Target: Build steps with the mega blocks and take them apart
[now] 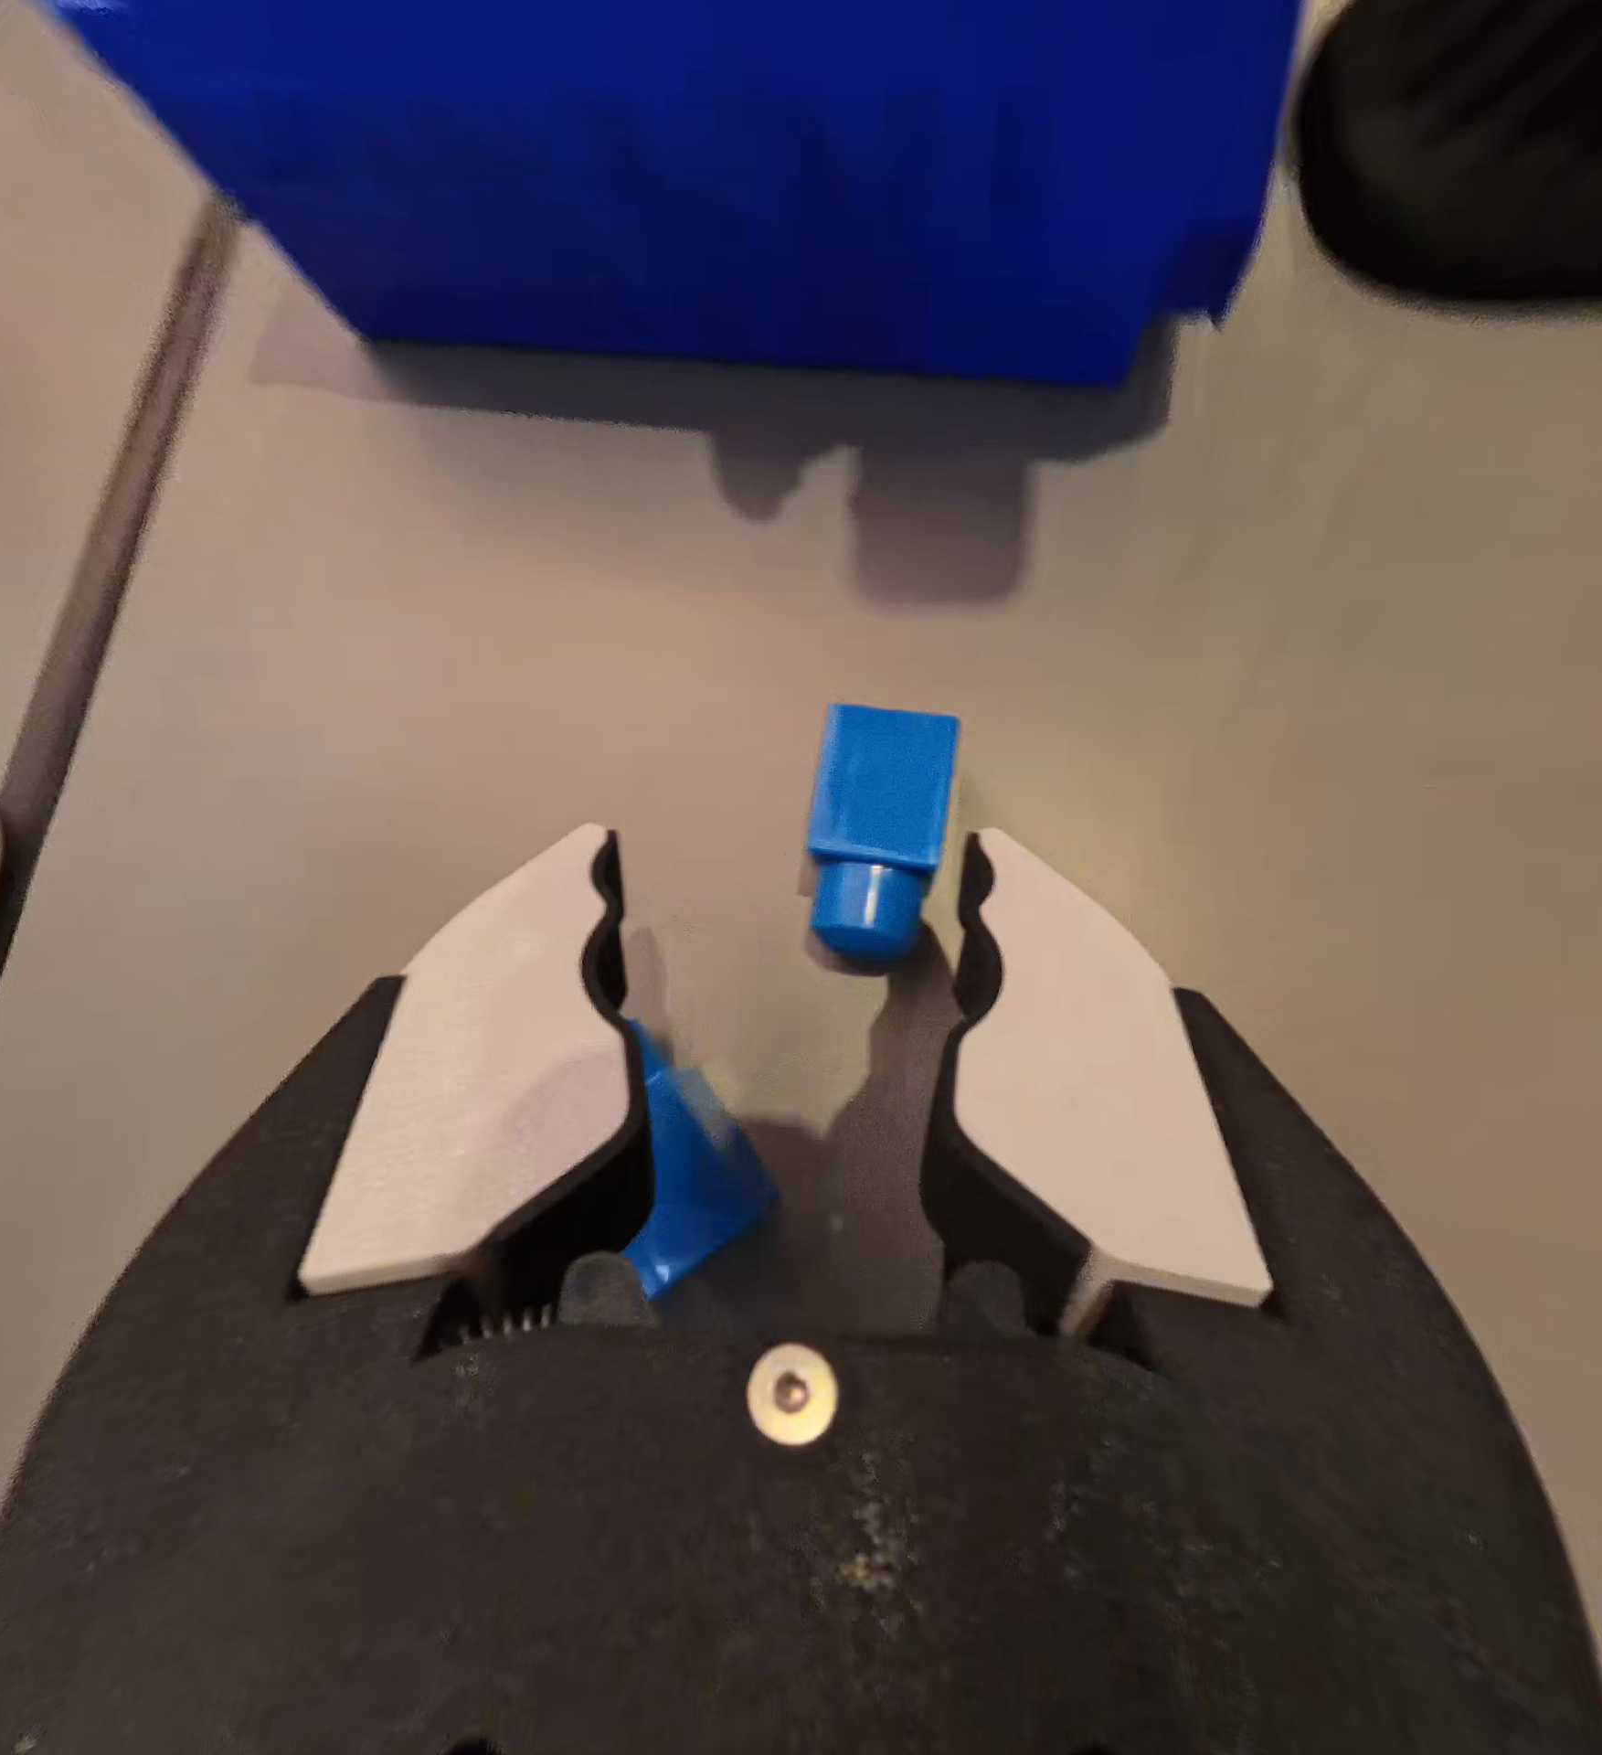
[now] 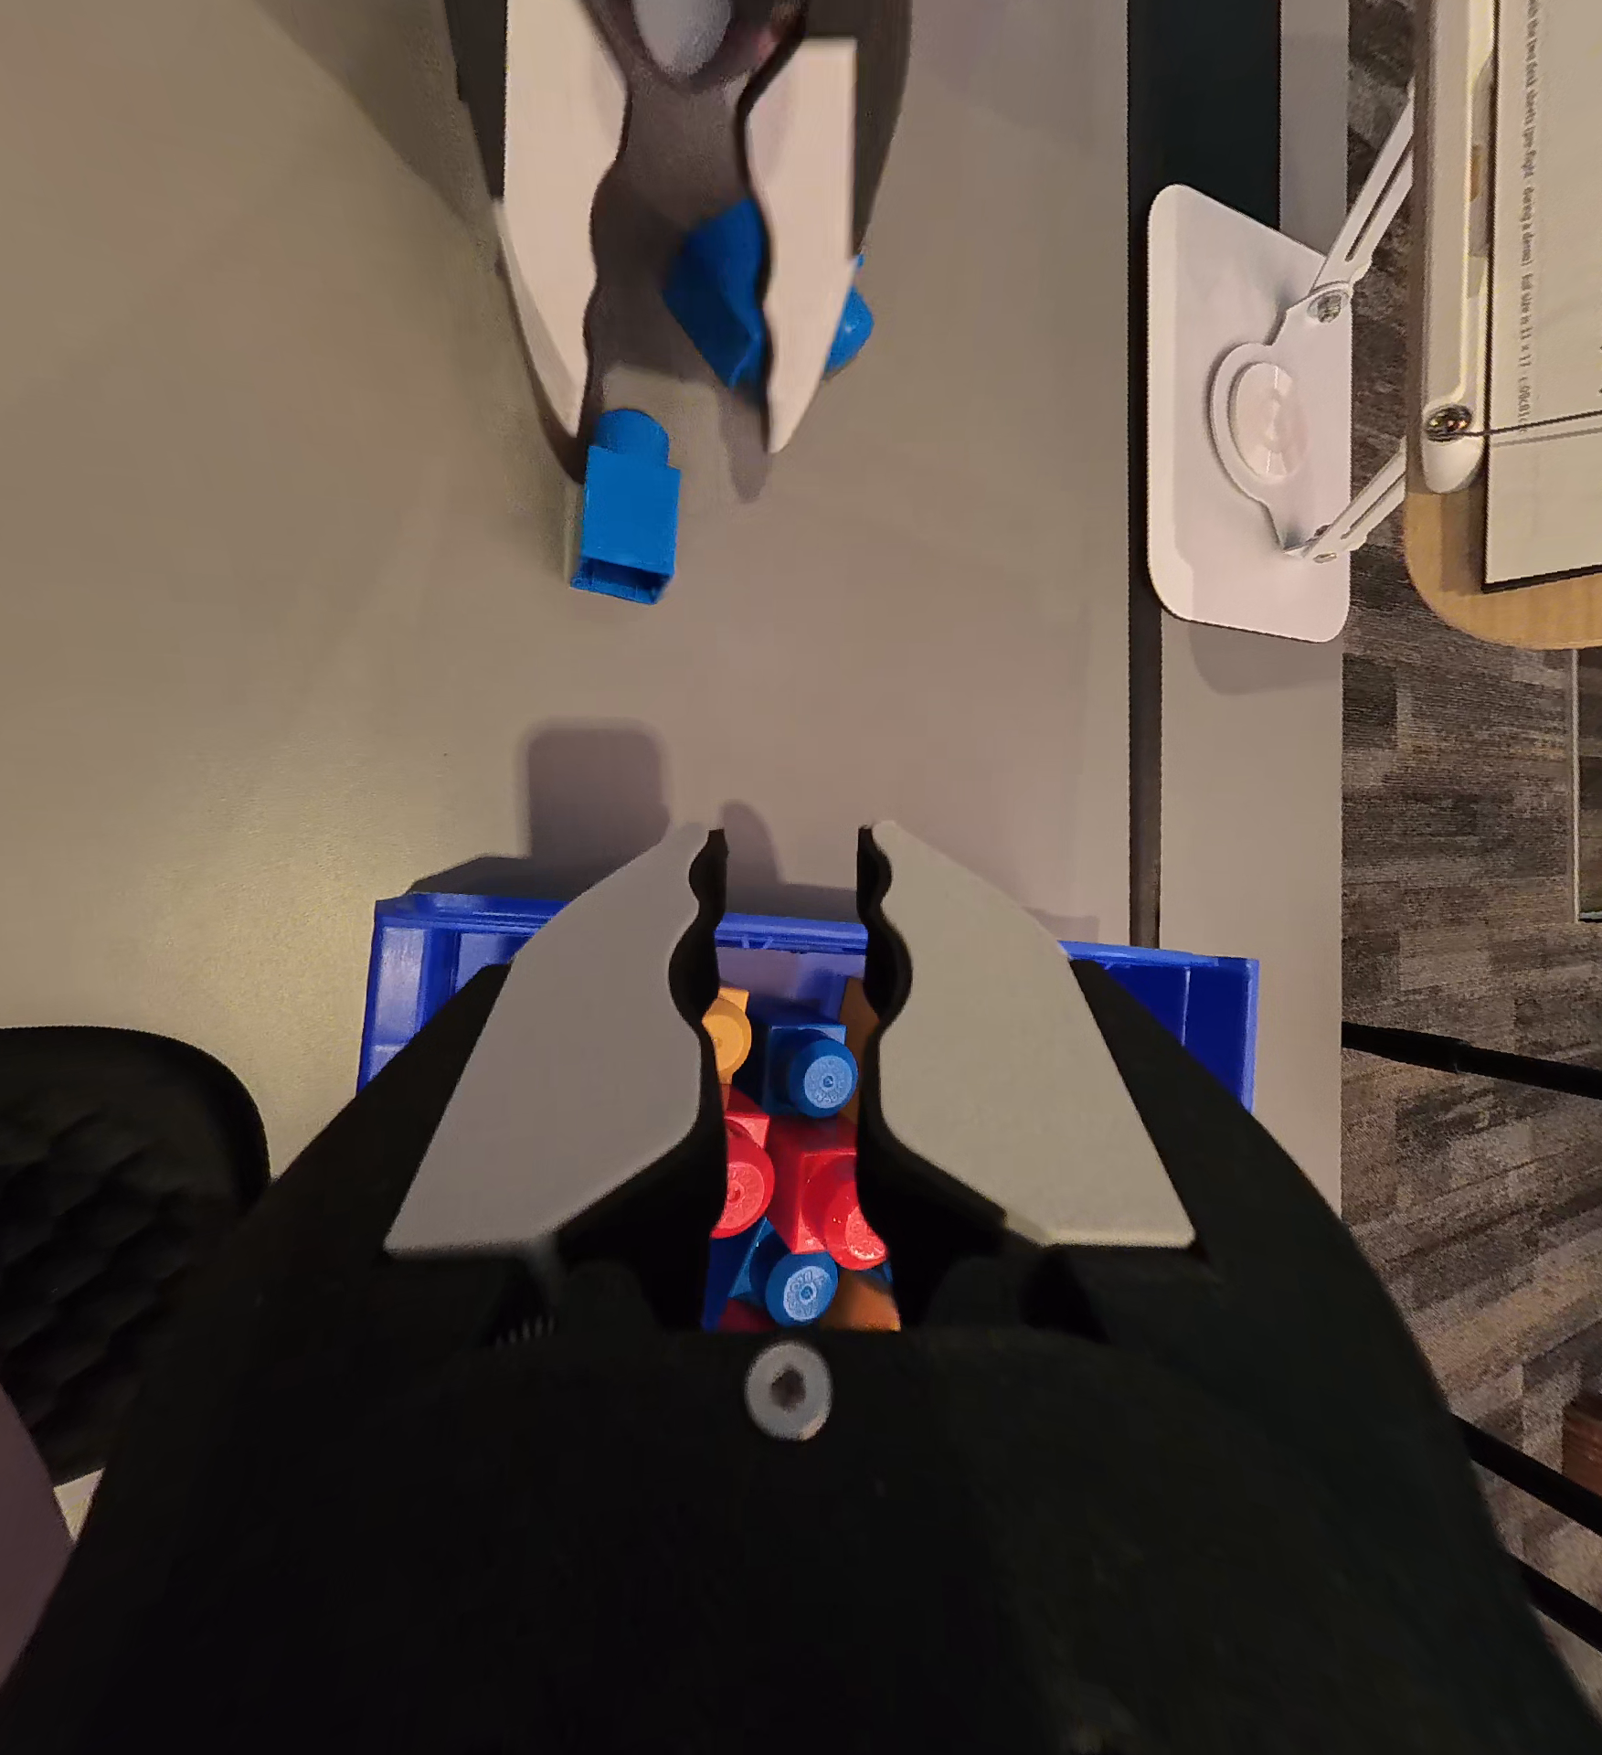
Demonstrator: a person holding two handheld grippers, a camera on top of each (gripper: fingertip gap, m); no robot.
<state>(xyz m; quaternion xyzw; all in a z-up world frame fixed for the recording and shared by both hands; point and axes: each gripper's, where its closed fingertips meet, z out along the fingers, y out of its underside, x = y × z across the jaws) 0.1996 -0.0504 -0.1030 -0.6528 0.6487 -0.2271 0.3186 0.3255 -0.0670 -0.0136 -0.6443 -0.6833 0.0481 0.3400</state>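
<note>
Blocks: two blue blocks (image 1: pixel 877 836) (image 1: pixel 692 1178) on table (image 1: pixel 398 665); left gripper (image 1: pixel 792 840) agape, empty, low centre; right gripper (image 2: pixel 792 840) parted, empty, above bin (image 2: pixel 1158 988).

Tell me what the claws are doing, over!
Left claw open, one small blue plastic block against its finger, another blue block lying on grey table. Right claw open, empty, above blue plastic bin of blocks. Nothing in the way.
</note>
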